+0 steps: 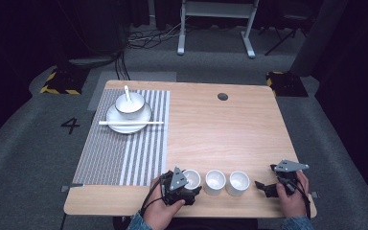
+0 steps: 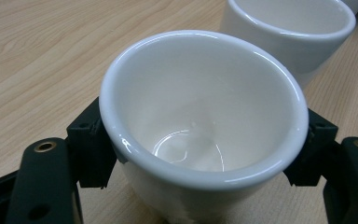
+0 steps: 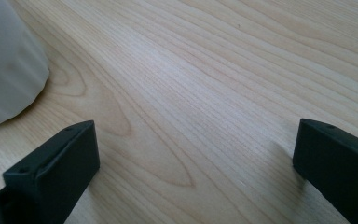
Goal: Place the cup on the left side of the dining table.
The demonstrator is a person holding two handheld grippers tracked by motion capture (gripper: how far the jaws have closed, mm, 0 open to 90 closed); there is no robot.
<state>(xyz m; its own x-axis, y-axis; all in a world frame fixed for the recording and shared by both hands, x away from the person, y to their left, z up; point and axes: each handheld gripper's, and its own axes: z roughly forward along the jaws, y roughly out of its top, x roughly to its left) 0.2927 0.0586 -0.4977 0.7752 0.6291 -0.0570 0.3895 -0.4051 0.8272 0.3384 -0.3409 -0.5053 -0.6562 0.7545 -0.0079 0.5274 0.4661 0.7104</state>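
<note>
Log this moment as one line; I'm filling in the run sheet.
left gripper: shut on leftmost cup | right gripper: open, over bare table | two cups waiting

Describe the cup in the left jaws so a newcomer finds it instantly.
On the wooden table, look along the near edge for a row of three small white handleless cups. The one you want is the leftmost cup, nearest the striped placemat. Unlike its two neighbours, it sits between the jaws of the left gripper.
</note>
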